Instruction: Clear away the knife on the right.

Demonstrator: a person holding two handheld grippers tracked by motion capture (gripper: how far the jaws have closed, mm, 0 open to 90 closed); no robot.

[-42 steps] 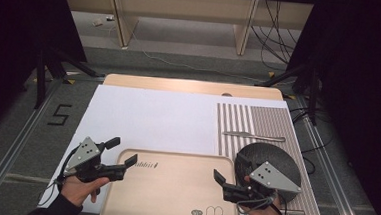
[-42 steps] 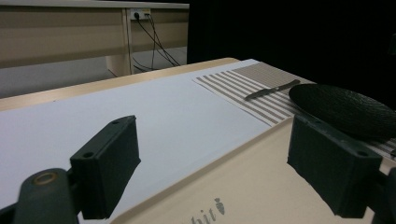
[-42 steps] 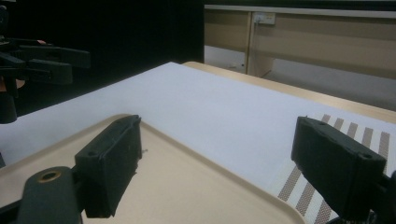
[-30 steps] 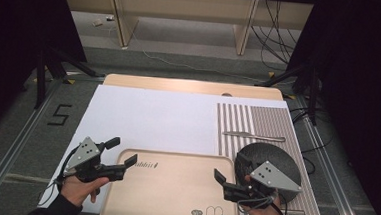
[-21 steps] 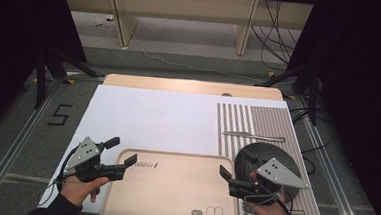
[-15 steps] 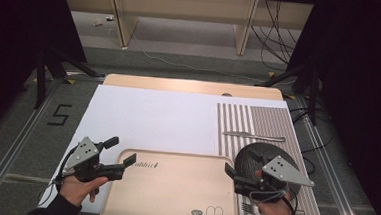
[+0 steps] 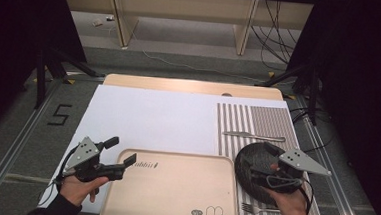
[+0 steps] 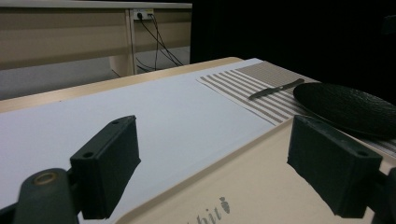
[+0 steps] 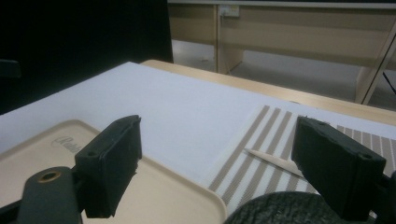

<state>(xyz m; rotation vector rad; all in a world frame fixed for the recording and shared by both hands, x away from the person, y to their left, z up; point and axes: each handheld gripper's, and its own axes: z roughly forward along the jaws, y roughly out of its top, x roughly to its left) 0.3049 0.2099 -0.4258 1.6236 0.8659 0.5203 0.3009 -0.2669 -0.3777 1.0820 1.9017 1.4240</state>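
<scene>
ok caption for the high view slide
Right hand-held gripper open over black plate, beside beige tray.

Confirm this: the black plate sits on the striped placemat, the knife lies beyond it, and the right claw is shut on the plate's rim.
Not quite. The right claw is open, not shut on the rim: the right gripper view shows its jaws wide apart above the black plate. The plate does sit on the striped placemat, with the knife beyond it.
</scene>
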